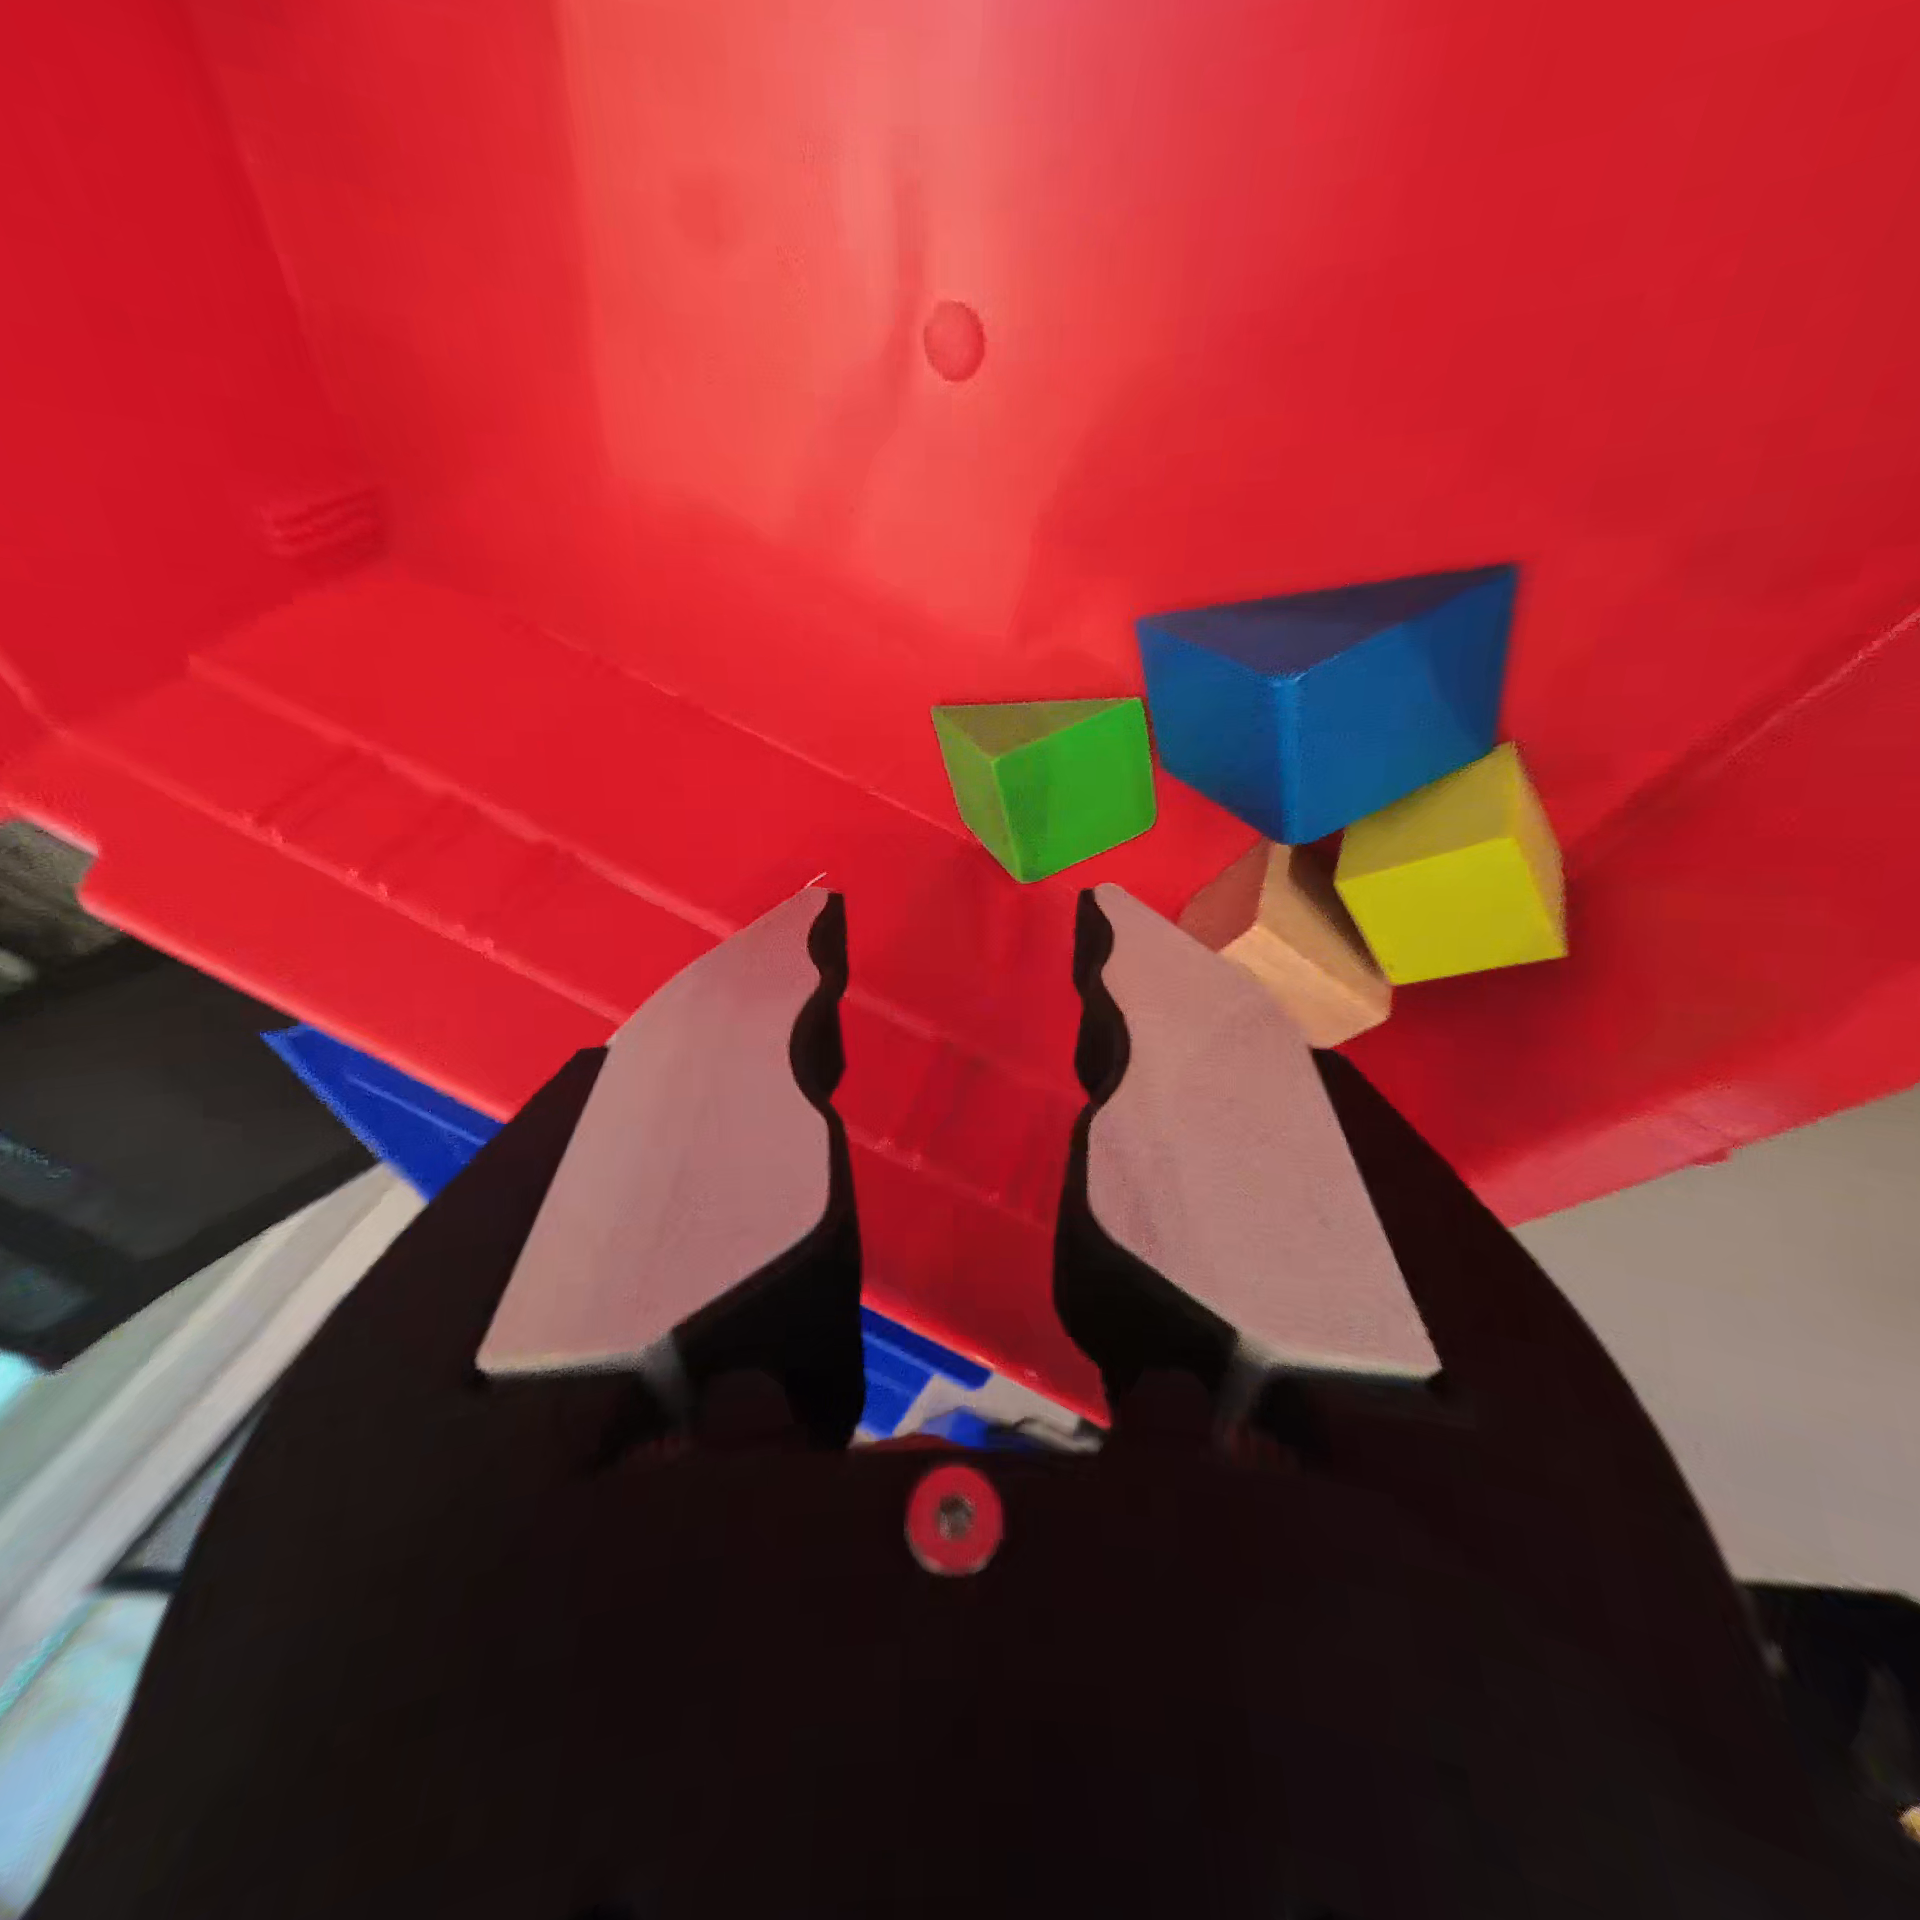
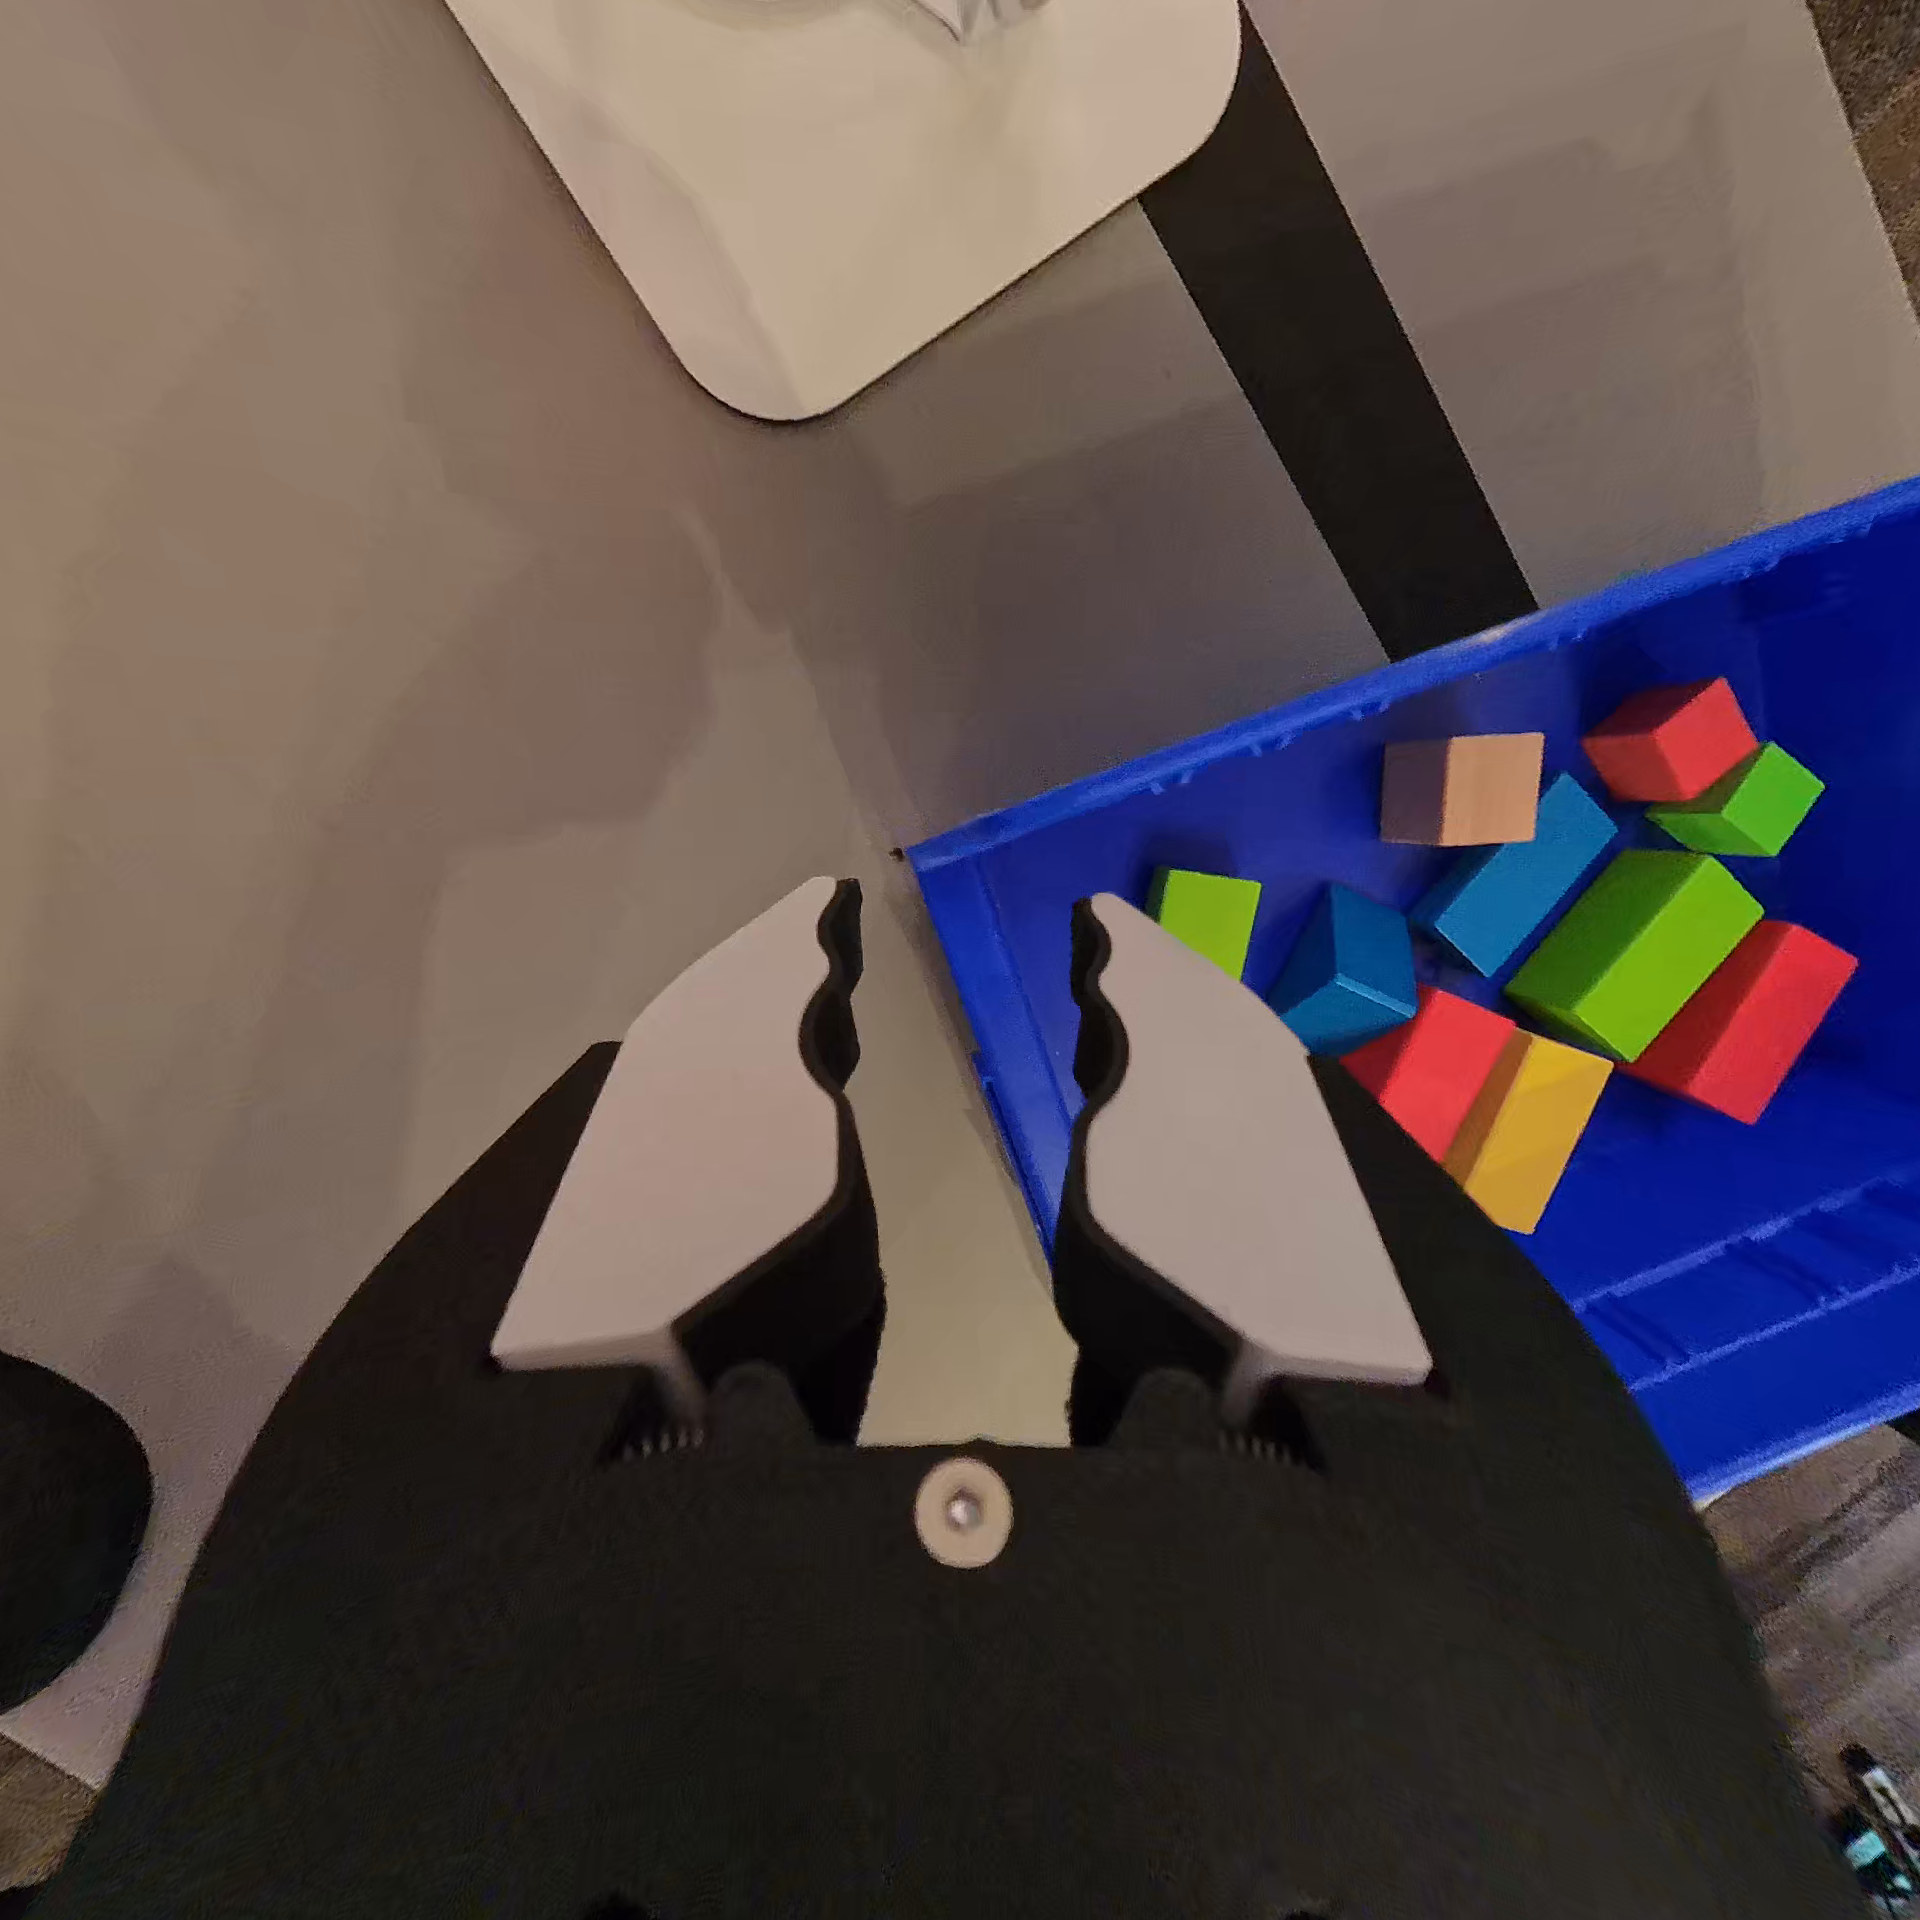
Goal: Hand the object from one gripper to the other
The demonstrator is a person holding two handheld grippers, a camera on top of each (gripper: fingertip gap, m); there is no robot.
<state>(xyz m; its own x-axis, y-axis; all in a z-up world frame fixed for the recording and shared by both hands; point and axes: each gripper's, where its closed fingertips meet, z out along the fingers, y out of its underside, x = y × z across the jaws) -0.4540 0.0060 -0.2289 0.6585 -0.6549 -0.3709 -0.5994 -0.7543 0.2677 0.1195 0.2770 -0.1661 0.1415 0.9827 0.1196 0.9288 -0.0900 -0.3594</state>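
Where the left jaws gape, green block [image 1: 1044, 787] lies just beyond.

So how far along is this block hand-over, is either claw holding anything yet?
Four blocks, including a green block, already lie in the red bin. Nothing is in hand: the left gripper and right gripper both stand open. More blocks wait in the blue bin.

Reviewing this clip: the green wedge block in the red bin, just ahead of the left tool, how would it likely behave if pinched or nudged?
The green wedge block looks like painted wood, so probably rigid and light. Its sloped faces could let flat pads slip unless they meet parallel sides. With flat faces and sharp edges, it should slide on the red bin rather than roll.
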